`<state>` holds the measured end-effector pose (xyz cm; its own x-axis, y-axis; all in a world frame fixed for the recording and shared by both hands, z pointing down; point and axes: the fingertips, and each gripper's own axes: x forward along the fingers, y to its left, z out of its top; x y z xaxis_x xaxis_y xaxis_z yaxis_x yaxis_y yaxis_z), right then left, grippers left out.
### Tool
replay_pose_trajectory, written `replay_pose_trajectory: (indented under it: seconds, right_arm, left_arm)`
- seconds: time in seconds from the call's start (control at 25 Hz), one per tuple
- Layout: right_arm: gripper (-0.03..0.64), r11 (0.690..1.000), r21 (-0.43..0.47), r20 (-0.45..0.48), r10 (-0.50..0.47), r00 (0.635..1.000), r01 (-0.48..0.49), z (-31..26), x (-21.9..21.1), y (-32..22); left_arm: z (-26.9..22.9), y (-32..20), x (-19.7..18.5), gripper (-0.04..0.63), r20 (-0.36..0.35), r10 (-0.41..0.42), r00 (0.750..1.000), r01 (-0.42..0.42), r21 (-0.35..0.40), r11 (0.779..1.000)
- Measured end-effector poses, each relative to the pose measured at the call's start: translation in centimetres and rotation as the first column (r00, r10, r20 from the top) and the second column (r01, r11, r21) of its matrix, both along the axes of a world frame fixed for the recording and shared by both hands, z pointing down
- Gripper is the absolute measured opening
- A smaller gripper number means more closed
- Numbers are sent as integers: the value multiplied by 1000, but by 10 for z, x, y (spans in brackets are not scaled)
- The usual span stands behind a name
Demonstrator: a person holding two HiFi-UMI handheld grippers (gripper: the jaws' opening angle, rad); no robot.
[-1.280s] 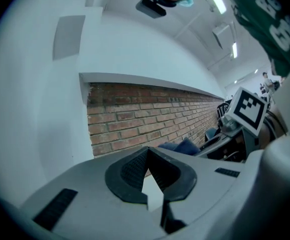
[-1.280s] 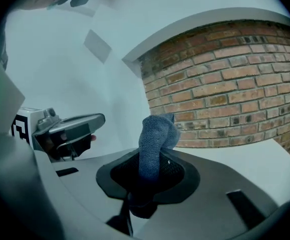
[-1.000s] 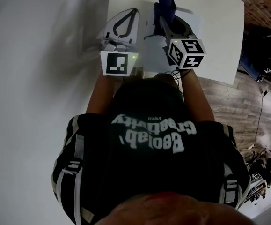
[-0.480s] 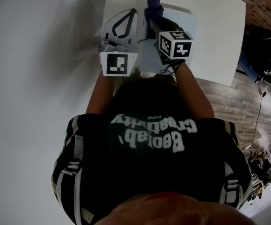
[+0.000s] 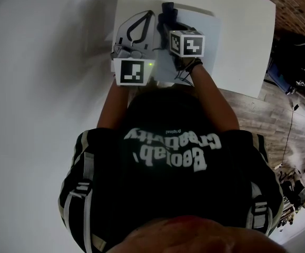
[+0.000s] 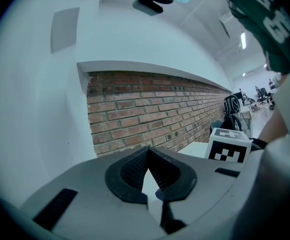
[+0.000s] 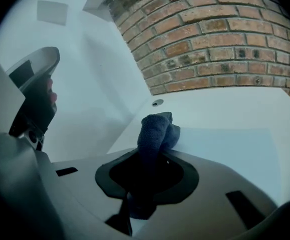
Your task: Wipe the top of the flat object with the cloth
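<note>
Right gripper view: right gripper clamped on bunched dark-blue cloth, its tip touching pale flat sheet, frame centre-right. Mid-wipe, probably. Left gripper closed, seemingly empty. Next: drag cloth across sheet, pressing down.

The black shirt carries upside-down white lettering, seemingly "Beolab' Creativity".

I see my white desk by a red brick wall. A small round spot sits near the desk's far edge. Brown wood floor shows past its right edge, with something dark on it.
</note>
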<state>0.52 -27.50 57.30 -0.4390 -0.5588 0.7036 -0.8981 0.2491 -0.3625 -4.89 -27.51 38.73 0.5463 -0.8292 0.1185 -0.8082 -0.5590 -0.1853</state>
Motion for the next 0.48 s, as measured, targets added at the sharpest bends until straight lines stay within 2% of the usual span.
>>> replay_pose_trajectory:
  seconds: [0.48]
  right_arm:
    - [66, 1000, 27, -16, -14, 1000, 14, 4, 6, -21]
  left_arm:
    - [1, -2, 9, -5, 9, 2, 1000, -2, -4, 1000]
